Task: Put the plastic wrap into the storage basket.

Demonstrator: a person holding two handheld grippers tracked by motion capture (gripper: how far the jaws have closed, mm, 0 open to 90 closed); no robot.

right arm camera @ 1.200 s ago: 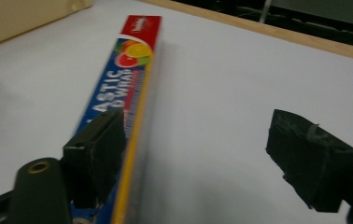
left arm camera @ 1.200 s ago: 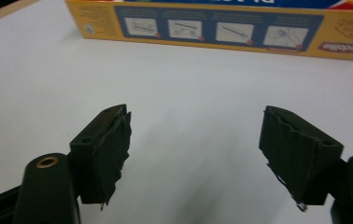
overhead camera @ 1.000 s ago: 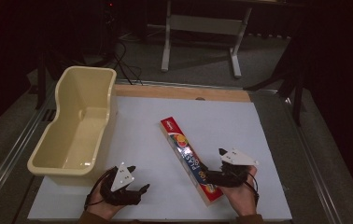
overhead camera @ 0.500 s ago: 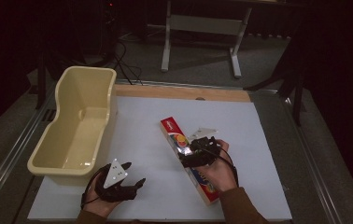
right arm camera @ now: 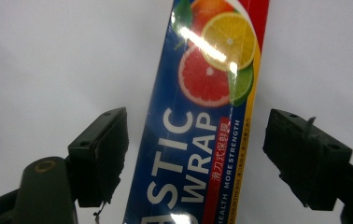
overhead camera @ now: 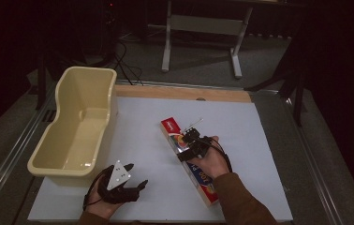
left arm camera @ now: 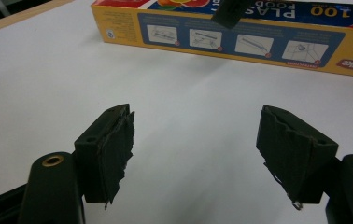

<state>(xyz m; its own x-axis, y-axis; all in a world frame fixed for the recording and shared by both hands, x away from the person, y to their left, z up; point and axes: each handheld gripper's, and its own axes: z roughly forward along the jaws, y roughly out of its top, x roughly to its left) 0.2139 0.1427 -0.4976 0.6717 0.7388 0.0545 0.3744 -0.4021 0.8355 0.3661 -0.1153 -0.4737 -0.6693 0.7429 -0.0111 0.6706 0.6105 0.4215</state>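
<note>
A long plastic wrap box (overhead camera: 190,161) lies slantwise on the white table, blue on top with citrus fruit printed on it (right arm camera: 198,130) and a yellow side (left arm camera: 240,39). My right gripper (overhead camera: 187,146) hovers over the box's middle, open, one jaw on each side of the box (right arm camera: 195,161). Nothing is gripped. My left gripper (overhead camera: 135,176) rests near the table's front edge, left of the box, open over bare table (left arm camera: 195,154).
A cream plastic tub (overhead camera: 79,124) stands at the table's left side, with nothing in it. A wooden strip (overhead camera: 180,93) runs along the far edge. Beyond it are a dark floor, cables and a stand's metal legs (overhead camera: 201,40).
My right gripper has moved from the box's near end up and leftward to above its middle. The left gripper has barely shifted.
</note>
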